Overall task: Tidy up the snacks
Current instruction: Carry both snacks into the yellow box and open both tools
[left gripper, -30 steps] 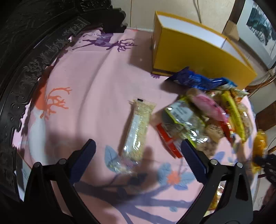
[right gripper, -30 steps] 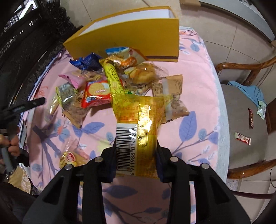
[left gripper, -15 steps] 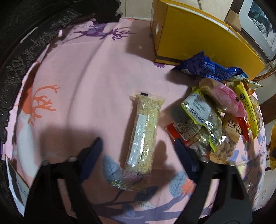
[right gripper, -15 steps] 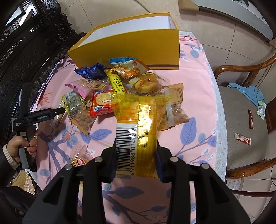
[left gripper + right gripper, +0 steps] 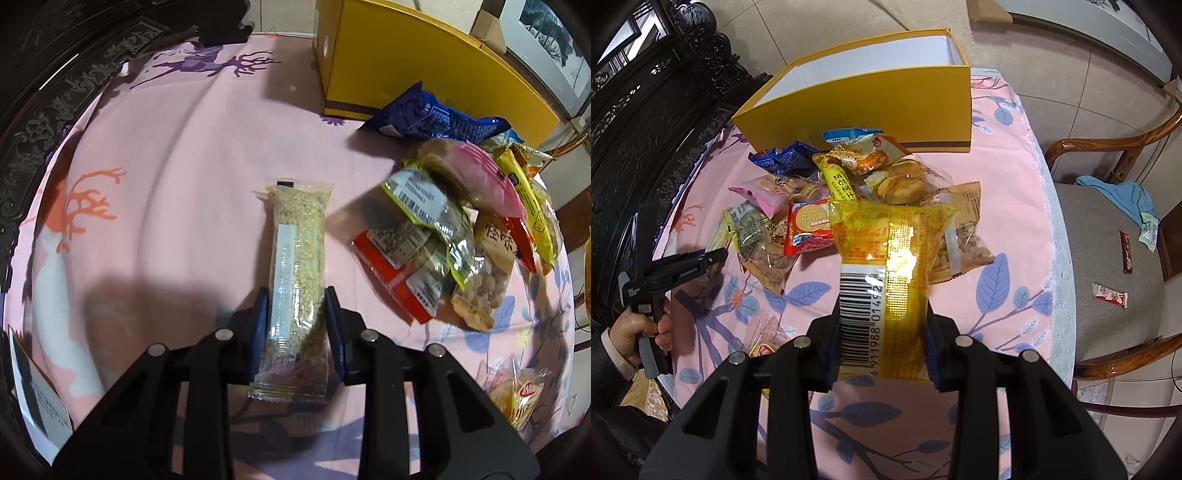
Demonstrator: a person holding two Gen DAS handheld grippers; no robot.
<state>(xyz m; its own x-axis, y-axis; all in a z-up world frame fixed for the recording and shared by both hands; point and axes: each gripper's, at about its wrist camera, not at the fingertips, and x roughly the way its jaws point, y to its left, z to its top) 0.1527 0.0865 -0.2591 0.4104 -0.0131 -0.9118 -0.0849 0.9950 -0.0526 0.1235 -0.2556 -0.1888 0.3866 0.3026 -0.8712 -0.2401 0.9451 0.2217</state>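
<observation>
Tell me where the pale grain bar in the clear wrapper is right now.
In the left wrist view the grain bar lies on the pink tablecloth, clamped in the left gripper, left of the snack pile.

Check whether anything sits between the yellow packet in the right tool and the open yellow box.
The yellow packet is clamped in the right tool. The snack pile lies on the table between it and the yellow box; the box's open top looks unobstructed.
</observation>
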